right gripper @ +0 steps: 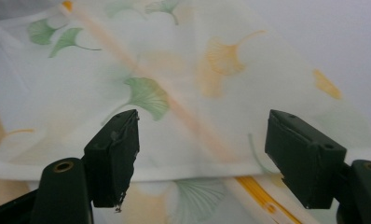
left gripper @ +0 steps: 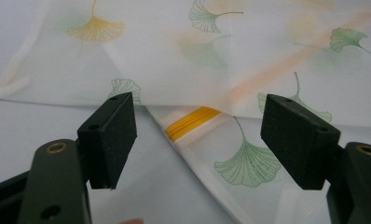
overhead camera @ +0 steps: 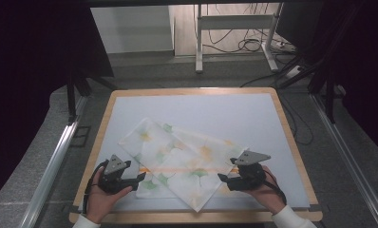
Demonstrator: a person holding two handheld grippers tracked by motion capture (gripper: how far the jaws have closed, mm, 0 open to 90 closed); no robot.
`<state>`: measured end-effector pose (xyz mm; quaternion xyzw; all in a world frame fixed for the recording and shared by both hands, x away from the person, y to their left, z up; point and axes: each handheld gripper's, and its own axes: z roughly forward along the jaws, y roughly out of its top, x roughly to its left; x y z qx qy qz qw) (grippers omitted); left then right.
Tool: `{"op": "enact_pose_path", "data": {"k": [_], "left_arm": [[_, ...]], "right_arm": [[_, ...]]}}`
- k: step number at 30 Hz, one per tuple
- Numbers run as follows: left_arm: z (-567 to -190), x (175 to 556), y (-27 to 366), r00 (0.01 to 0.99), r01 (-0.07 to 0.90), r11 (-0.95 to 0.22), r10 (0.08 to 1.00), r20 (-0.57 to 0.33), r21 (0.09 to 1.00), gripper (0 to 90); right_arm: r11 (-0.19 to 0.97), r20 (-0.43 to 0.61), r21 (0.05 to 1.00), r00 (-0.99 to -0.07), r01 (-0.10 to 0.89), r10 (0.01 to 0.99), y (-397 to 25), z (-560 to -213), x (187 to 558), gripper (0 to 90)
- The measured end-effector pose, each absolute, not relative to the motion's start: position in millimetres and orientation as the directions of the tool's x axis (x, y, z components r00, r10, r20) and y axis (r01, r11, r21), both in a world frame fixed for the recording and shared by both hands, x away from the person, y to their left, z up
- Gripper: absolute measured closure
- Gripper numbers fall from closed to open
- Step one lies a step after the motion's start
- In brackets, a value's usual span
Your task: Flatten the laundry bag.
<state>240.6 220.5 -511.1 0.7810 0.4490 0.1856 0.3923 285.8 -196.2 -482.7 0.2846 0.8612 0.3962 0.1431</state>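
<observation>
A thin white cloth [overhead camera: 182, 159] printed with green and orange ginkgo leaves and an orange stripe lies folded and askew on the pale mat. My left gripper [overhead camera: 138, 179] rests at the cloth's left front edge, open; between its jaws I see the folded edge with the orange stripe [left gripper: 192, 122] of the cloth [left gripper: 230, 70]. My right gripper [overhead camera: 223, 179] sits at the cloth's right front side, open, its jaws wide over the folded cloth [right gripper: 183, 93] and its hem. Neither gripper holds anything.
The pale mat [overhead camera: 215, 111] covers a wooden-edged table [overhead camera: 291, 137]. Metal rails [overhead camera: 54, 161] run along both sides. Beyond the table stand a white frame's legs and loose cables [overhead camera: 246, 45] on the floor.
</observation>
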Motion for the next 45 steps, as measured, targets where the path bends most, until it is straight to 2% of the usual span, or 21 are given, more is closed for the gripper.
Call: {"op": "enact_pose_path", "data": {"k": [12, 32, 45], "left_arm": [[-512.5, 239.9, 217.8, 0.54, 0.558, -0.306, 0.84, -0.058, 0.771, 26.8], [-514.8, 240.5, 214.4, 0.553, 0.567, -0.316, 0.831, -0.067, 0.761, 26.8], [-515.6, 240.1, 212.2, 0.57, 0.558, -0.328, 0.819, -0.066, 0.762, 26.8]], "right_arm": [[0.618, -0.015, 0.71, -0.871, 0.337, 0.491, -133.5, -490.3, 276.1, 21.7], [0.702, -0.011, 0.653, -0.924, 0.284, 0.383, -77.6, -499.2, 261.2, 20.8], [0.776, -0.053, 0.574, -0.934, 0.26, 0.352, -69.5, -514.7, 244.5, 20.0]]}}
